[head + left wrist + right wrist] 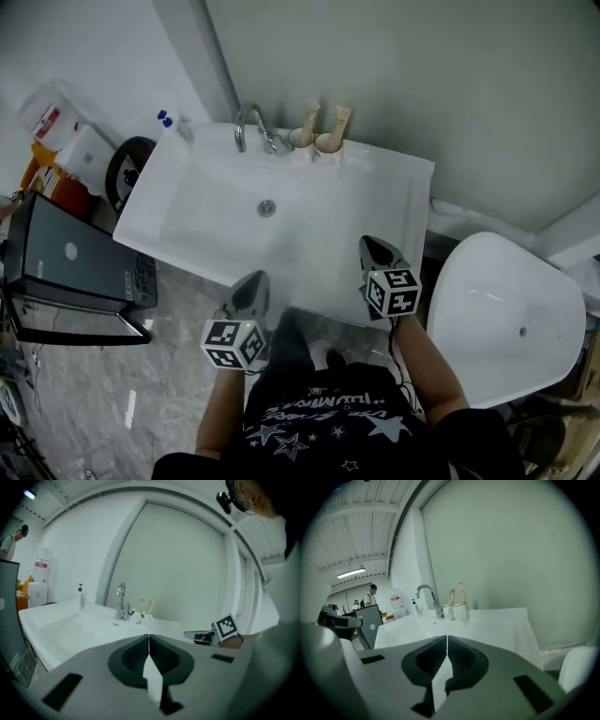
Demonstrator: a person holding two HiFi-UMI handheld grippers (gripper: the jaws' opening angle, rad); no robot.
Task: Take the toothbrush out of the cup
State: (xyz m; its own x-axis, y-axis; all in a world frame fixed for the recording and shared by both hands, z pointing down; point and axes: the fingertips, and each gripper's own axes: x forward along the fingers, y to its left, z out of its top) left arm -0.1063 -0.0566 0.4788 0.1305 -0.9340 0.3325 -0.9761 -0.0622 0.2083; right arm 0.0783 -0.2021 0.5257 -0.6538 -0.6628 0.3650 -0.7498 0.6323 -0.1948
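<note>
Two white cups [315, 141] stand side by side at the back of the white sink [384, 202], just right of the tap. A beige upright handle [309, 119] sticks out of each one; I cannot tell which is the toothbrush. The cups show far ahead in the left gripper view [143, 617] and the right gripper view [455, 611]. My left gripper [256, 278] hovers at the sink's front edge, shut and empty. My right gripper [372, 246] is over the front right of the sink, also shut with nothing in it. Both are well short of the cups.
A chrome tap [250, 125] rises behind the basin drain [267, 208]. A soap bottle with a blue cap [167, 121] stands at the sink's back left corner. A black box [70, 272] is on the floor at left, a white bowl-shaped fixture [506, 314] at right. A person [370, 596] stands far off.
</note>
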